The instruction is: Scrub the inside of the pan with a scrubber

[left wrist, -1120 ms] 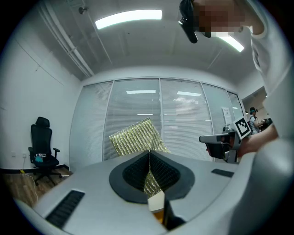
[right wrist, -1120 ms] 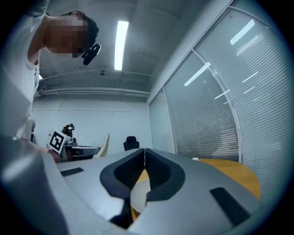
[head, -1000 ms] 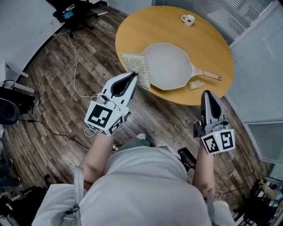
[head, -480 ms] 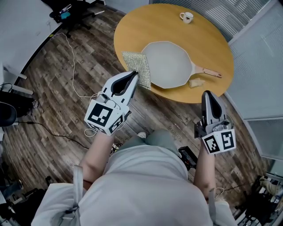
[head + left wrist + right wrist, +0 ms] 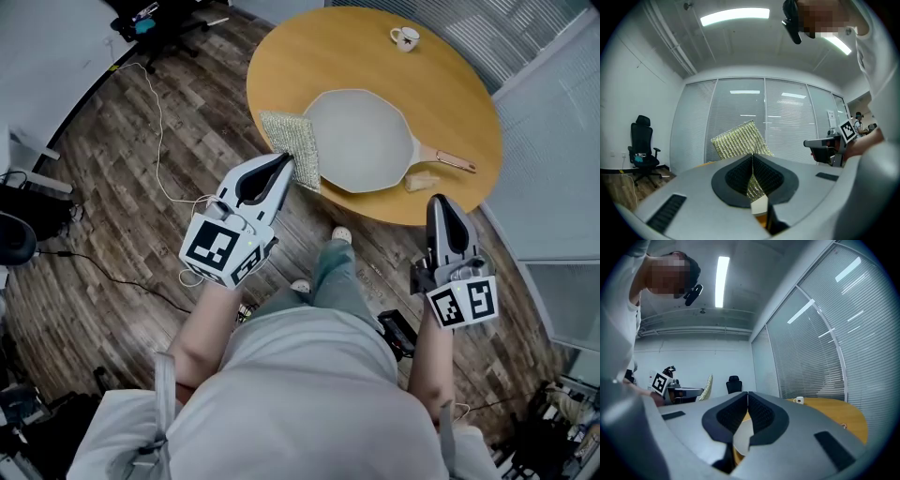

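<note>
Scrubber (image 5: 292, 148) is pinched between the left gripper's (image 5: 281, 167) jaws and held upright at the table (image 5: 300, 56) edge, by the pan's (image 5: 361, 141) near-left rim. Right gripper (image 5: 439, 202) has its jaws pressed together on nothing, short of the handle (image 5: 450, 160). Scrubbing seems not yet begun. The next move, I judge, calls for lowering the scrubber into the pan, perhaps steadying the handle.

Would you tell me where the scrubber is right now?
In the head view, the scrubber is clamped in the left gripper at the table's left edge, by the pan's left rim.
</note>
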`<state>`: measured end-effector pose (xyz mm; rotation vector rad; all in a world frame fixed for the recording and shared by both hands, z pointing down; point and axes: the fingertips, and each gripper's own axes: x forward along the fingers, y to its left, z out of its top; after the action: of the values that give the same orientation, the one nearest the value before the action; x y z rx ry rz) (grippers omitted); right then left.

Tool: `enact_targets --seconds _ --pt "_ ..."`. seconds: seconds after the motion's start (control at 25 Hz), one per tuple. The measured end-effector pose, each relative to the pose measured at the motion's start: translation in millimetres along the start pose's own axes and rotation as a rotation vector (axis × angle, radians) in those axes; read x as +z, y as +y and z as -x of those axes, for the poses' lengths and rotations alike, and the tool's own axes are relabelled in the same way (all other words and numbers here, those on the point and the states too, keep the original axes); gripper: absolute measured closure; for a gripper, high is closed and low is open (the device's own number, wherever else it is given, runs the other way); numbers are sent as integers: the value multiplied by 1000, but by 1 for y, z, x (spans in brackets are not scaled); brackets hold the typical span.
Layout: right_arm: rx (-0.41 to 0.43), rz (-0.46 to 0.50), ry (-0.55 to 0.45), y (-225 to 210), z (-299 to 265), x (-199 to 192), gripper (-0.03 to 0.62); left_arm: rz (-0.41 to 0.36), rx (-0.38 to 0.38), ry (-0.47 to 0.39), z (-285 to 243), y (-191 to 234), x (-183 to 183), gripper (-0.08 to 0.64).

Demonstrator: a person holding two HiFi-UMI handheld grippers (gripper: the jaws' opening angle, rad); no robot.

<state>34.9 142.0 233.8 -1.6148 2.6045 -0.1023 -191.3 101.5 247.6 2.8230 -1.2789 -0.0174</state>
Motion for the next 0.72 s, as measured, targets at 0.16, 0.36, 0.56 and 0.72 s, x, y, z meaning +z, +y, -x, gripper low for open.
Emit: enact_targets --seconds 0.16,0.36,0.56,0.72 --pt "20 0 -8 -8 -18 2 571 -5 19 -2 -10 10 1 543" --pt "31 -10 -13 -28 -40 3 572 -6 33 2 -32 21 2 543" --pt "48 -27 10 -51 -61 -7 572 0 48 15 -57 29 -3 543" --pt "71 -34 15 -78 -85 -8 571 3 69 18 -86 37 -5 543"
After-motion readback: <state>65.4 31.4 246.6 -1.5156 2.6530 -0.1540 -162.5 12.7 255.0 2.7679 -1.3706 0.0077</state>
